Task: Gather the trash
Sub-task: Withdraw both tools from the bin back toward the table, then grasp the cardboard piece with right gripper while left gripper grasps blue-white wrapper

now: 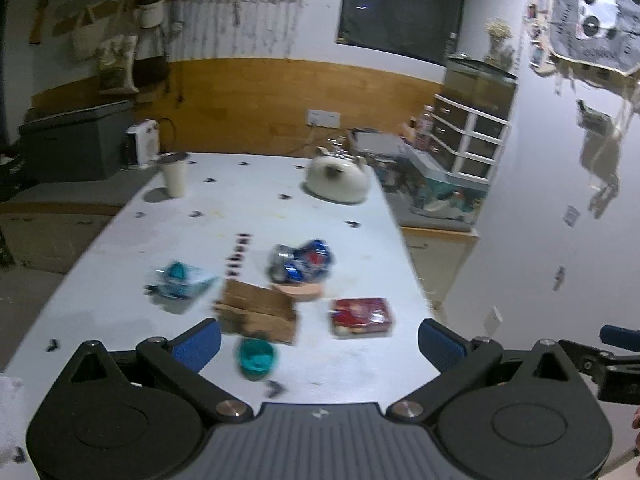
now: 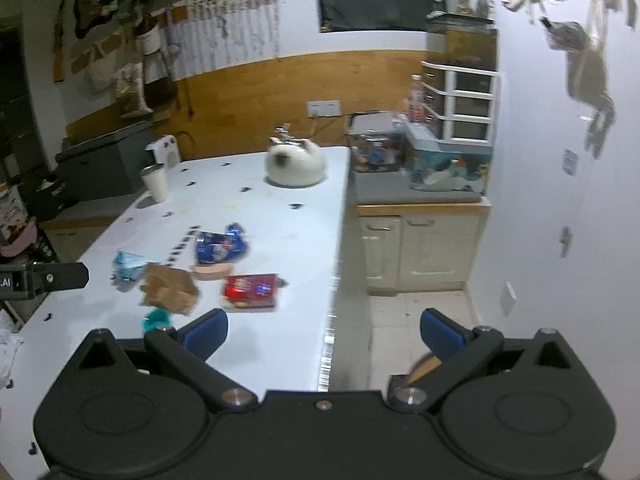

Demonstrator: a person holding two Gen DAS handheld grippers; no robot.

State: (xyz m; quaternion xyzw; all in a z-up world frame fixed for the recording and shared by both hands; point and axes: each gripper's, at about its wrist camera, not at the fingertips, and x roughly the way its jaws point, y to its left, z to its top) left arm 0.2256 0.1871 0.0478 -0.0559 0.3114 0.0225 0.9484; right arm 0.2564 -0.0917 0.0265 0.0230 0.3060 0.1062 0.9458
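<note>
Blue-padded fingers [image 1: 198,344] of the left gripper [image 1: 319,345] stand spread wide and empty above the near end of a white tabletop [image 1: 260,200], as do those of the right gripper [image 2: 323,332], which hangs partly over the tabletop's right edge and the tiled floor [image 2: 420,312].

The trash lies clustered just ahead: a small teal plastic cup [image 1: 256,358] nearest the left fingers, a torn brown cardboard box [image 1: 258,314] just behind it, a flat red snack packet [image 1: 361,316] to the right, a crushed blue-and-silver wrapper [image 1: 302,261] beyond, touching a pinkish oval scrap [image 1: 302,291], and a crumpled clear-and-teal plastic bag [image 1: 178,280] to the left.

The pieces sit close together, so a closing grip on the cup would likely catch the cardboard box as well, or nudge the light cup away. The red packet lies near the right edge and could be pushed onto the floor. Both views are motion-blurred, leaving fine contact between pieces unclear.

Farther back, well apart from the litter, stand a cream tumbler with a metal rim [image 1: 174,174] and a white rounded kettle [image 1: 336,178]; neither blocks the approach. No bin is clearly visible.
</note>
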